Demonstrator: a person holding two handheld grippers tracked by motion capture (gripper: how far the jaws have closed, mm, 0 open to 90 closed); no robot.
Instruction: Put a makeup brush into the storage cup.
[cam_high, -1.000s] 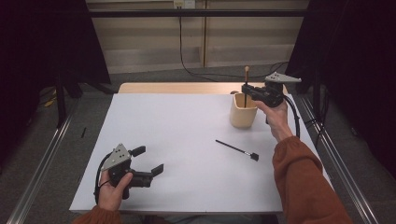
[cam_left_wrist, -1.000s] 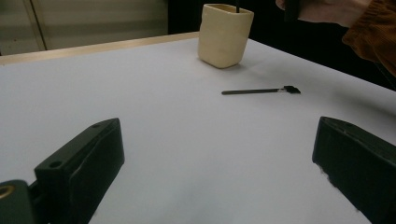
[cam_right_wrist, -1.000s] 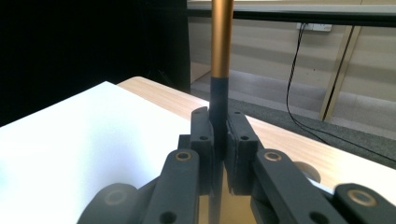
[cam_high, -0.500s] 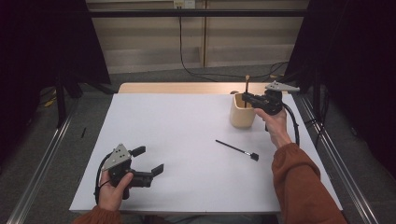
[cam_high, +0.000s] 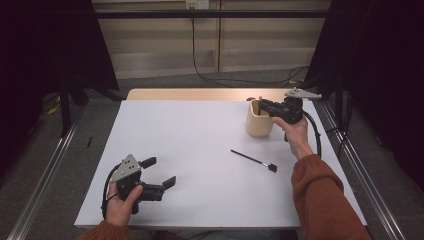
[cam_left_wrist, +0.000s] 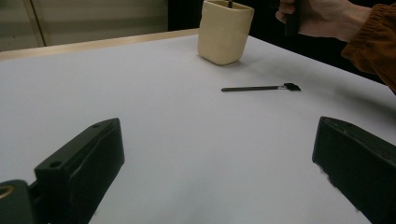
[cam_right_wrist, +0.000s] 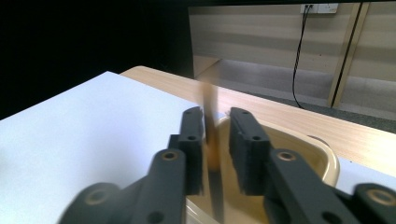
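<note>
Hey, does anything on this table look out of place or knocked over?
One thing: a black brush lies flat on the white table, apart from the cream cup, which stands upright. The right gripper is over the cup with a wooden stick between its jaws. Nothing is spilled or visibly damaged.

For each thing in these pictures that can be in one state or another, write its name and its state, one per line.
Left gripper: jaws wide open, holding nothing, low over the white table.
Right gripper: above the cup, jaws nearly closed around the wooden-handled brush.
Wooden-handled brush: upright, lower end inside the cup.
Beige cup: upright on the table.
Black brush: lying flat on the table, untouched.
</note>
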